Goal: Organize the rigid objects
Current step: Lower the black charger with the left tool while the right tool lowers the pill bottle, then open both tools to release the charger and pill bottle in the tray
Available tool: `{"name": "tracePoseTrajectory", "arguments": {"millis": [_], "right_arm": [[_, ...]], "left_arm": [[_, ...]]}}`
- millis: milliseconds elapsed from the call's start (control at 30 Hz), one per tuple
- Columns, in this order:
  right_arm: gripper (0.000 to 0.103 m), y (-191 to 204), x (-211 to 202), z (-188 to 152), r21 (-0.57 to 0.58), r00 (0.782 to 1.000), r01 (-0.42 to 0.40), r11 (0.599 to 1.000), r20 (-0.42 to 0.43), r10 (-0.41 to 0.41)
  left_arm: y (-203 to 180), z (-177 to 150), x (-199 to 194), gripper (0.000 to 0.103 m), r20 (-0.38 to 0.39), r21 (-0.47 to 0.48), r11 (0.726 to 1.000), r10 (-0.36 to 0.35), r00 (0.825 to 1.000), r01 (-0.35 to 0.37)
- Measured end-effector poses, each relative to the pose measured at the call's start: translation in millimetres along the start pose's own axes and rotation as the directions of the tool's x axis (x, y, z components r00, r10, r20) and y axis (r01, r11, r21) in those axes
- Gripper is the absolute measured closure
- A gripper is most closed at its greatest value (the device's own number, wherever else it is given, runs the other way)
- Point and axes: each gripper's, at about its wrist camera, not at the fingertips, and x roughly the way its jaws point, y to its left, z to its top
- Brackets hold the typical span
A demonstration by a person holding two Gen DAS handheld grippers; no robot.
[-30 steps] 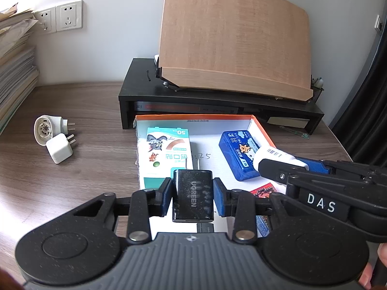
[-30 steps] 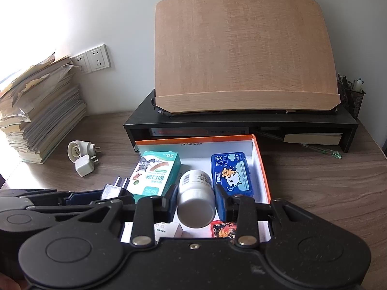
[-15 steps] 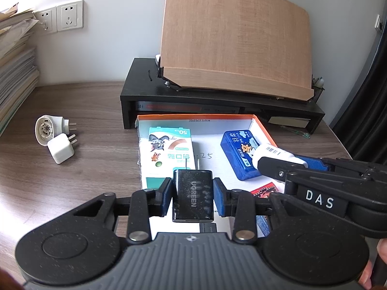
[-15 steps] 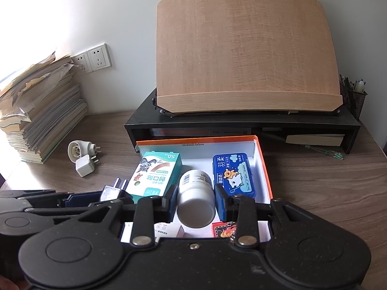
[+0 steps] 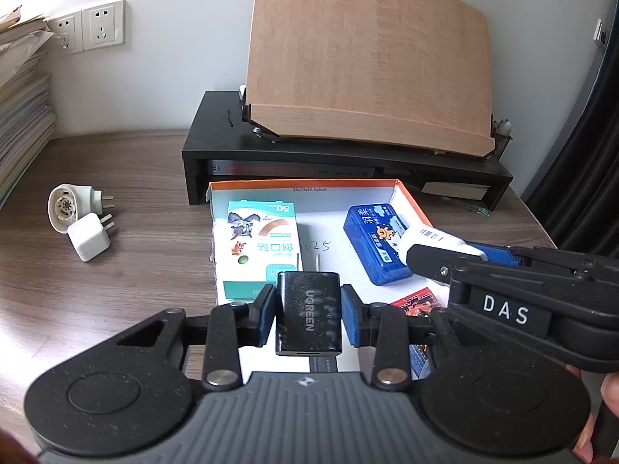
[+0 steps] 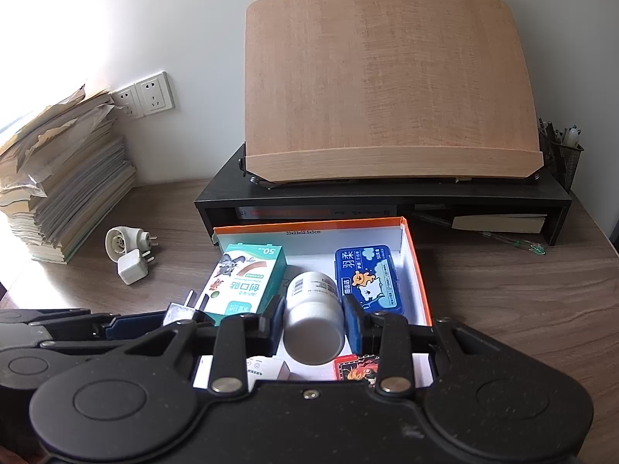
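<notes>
Our left gripper (image 5: 308, 311) is clamped on a black UGREEN charger (image 5: 308, 315), its blue pads pressed to both sides, held above the near end of the orange-rimmed box (image 5: 305, 183). Our right gripper (image 6: 313, 319) grips a white bottle (image 6: 313, 319) the same way, over the middle of that box. Only the left view gives us the charger's face and lettering; from the right we see just its metal prongs (image 6: 182, 305) poking out past the left gripper's edge-on fingers. Only the right view shows the bottle's round cap and barcode, while the left catches a sliver of its label behind the right gripper's arm. Inside the box lie a teal bandage carton (image 6: 247, 282) and a blue tin (image 6: 365, 274). The right view alone shows the mesh pen cup (image 6: 561, 154) and the full paper stack (image 6: 58, 185). A red printed pack (image 6: 358, 367) is half hidden by the right gripper, so we cannot read it. Two white plugs (image 5: 77, 220) sit on the desk, well apart from the box.
</notes>
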Motion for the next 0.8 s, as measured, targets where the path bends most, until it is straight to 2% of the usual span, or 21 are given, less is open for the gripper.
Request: {"name": "tracePoseTrajectory", "arguments": {"millis": [633, 667, 700, 800], "right_arm": [[0.062, 0.8, 1.7, 1.0, 0.001, 1.0, -0.019, 1.0, 0.006, 0.019], [0.061, 1.1, 0.1, 1.5, 0.0, 1.0, -0.015, 1.0, 0.022, 0.015], [0.054, 0.8, -1.8, 2.2, 0.001, 0.999, -0.013, 1.0, 0.035, 0.013], [0.052, -3.7, -5.8, 4.1, 0.011, 0.999, -0.001, 1.0, 0.049, 0.001]], "left_arm": [[1.6, 0.9, 1.3, 0.066, -0.006, -0.01, 1.0, 0.002, 1.0, -0.002], [1.4, 0.8, 1.7, 0.066, -0.007, -0.009, 1.0, 0.001, 1.0, -0.001], [1.0, 0.6, 1.5, 0.066, -0.006, -0.007, 1.0, 0.0, 1.0, 0.0], [0.7, 0.3, 2.0, 0.066, -0.009, -0.006, 1.0, -0.006, 1.0, 0.006]]}}
